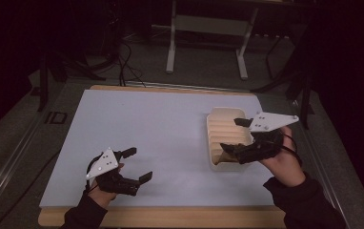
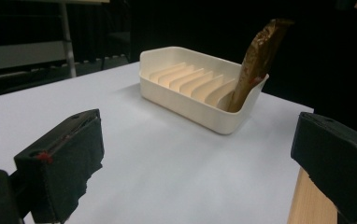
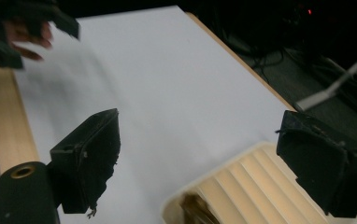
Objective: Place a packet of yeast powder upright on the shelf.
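Left gripper view has brown wrapper leaning in rack, prob light n crinkly so pinch upper end imo, both grippers open w/ nothing held.

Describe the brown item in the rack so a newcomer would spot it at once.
On the white table, find the cream slotted rack at the right. A flat brown packet leans upright in its end slot nearest the person, the one dark thing there.
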